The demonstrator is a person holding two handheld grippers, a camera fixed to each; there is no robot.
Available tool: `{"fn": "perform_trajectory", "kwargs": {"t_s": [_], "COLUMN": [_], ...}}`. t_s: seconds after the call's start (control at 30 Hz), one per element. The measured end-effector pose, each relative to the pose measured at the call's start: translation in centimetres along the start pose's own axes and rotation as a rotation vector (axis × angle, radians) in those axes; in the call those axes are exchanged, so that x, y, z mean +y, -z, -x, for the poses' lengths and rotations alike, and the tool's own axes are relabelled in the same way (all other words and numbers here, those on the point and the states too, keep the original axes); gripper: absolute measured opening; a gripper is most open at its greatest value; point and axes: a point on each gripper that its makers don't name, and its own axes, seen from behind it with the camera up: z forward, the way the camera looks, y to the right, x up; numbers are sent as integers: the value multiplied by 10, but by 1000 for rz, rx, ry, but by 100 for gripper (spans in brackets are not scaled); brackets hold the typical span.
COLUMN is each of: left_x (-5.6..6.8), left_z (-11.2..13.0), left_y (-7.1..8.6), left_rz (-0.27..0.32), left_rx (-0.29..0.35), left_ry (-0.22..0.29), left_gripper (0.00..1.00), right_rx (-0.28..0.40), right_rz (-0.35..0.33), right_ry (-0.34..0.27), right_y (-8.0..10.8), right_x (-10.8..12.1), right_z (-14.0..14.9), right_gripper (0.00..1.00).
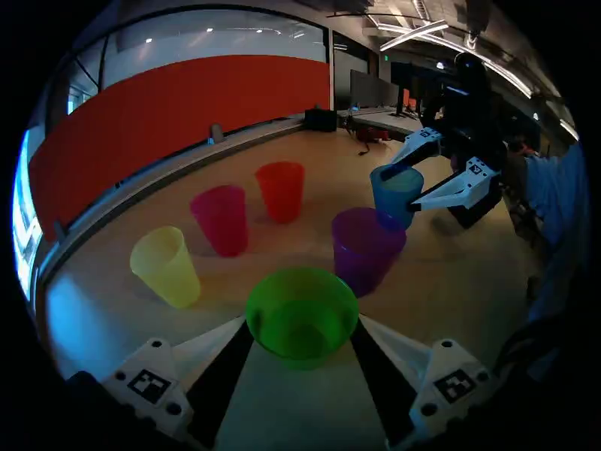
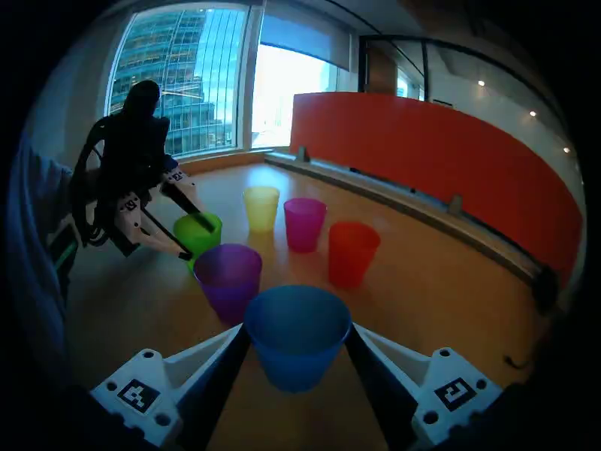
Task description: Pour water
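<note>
Wooden tabletop (image 1: 458, 293) spreads wide across both views, pale and glossy, and carries everything else. Along its far edge runs a long orange-red partition wall (image 1: 173, 113), and in the right gripper view tall windows (image 2: 188, 75) rise at the far left with towers outside. A person's light sleeve (image 1: 560, 203) shows at the right edge of the left gripper view. Next come the tools: the left gripper (image 1: 301, 322) has its white fingers pressed on either side of a green cup (image 1: 302, 331), held upright at the near edge of the table. The right gripper (image 2: 298, 331) is likewise clamped on a blue cup (image 2: 298, 346), also upright. Seen from the left gripper view, that blue cup sits at the far right, its base just beside the rim of a purple cup (image 1: 366, 248); whether it touches the table cannot be told. The purple cup stands between the two held cups. To the left, a yellow cup (image 1: 167, 265), a pink cup (image 1: 220, 219) and an orange cup (image 1: 280, 190) stand in a curved row, each apart from its neighbour, yellow nearest and orange farthest. Water inside any cup cannot be made out.
</note>
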Motion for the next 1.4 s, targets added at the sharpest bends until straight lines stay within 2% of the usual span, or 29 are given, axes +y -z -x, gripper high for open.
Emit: {"fn": "perform_trajectory", "kwargs": {"t_s": [0.33,0.4,0.6,1.03,1.23,1.4], "left_x": [-5,-7,-10,-10,-10,-9], "left_z": [10,15,23,19,17,17], "left_y": [2,2,2,13,15,20], "left_rz": [-8,-18,-33,-40,-41,-48], "left_rx": [-23,-38,-60,-46,-41,-39], "left_ry": [0,-6,-2,13,20,23], "left_gripper": [91,96,96,96,96,96], "right_rx": [-8,-10,-25,-34,-44,-47], "right_rz": [-2,-2,-9,0,1,5], "right_ry": [-3,-4,-8,-10,-16,-28], "right_y": [-2,-2,-4,-2,0,4], "right_x": [-2,-2,-4,-3,-5,-5], "right_z": [4,5,14,20,23,25], "right_gripper": [91,91,92,92,100,100]}}
